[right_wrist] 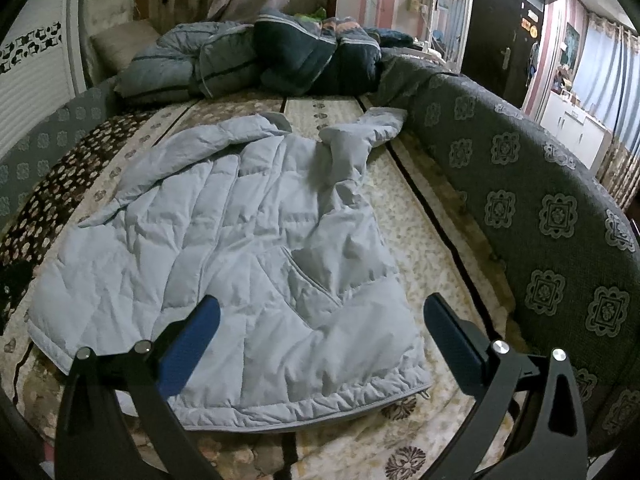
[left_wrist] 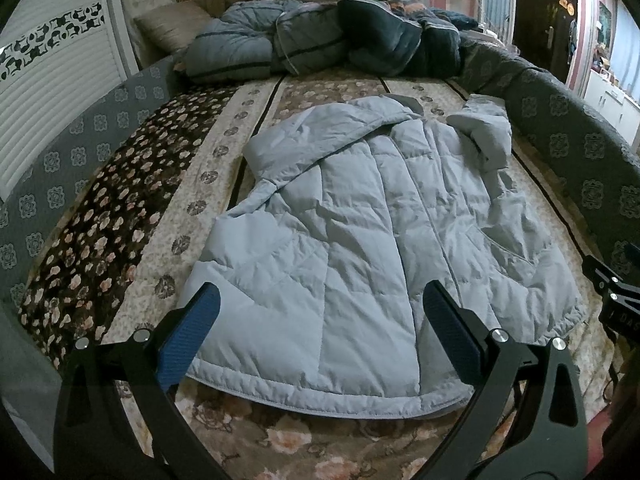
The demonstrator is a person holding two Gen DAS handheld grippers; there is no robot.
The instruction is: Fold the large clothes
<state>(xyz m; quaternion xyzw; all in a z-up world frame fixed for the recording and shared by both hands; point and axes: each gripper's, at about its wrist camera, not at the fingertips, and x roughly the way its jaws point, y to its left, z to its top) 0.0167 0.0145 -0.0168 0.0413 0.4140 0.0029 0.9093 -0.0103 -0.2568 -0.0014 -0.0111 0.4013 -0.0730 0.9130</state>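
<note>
Left gripper (left_wrist: pixel 320 312) spread wide, holding nothing, hovering over the hem end of the jacket (left_wrist: pixel 360 232); hem runs just ahead of and between its fingers. Right gripper (right_wrist: pixel 320 320) also wide, empty, above the jacket's (right_wrist: pixel 208 248) hem corner; most of the jacket spreads ahead and to its left, bare bedcover (right_wrist: pixel 432 248) ahead right. Jacket lies flat on the bed, collar at far end, one sleeve (left_wrist: pixel 484 132) bunched up far right of the left gripper. Jacket pale blue-grey, quilted, puffy, wrinkled, stitched hem band, slanted pocket slit. Finger pads (left_wrist: pixel 192 332) blue, ribbed; frames black with silver bolts. Bedcover (left_wrist: pixel 132 184) floral, plush, brown and cream stripes. Rumpled dark quilts (left_wrist: pixel 320 36) piled far ahead. Grey patterned padded rail (right_wrist: pixel 540 208) at right of the right gripper
</note>
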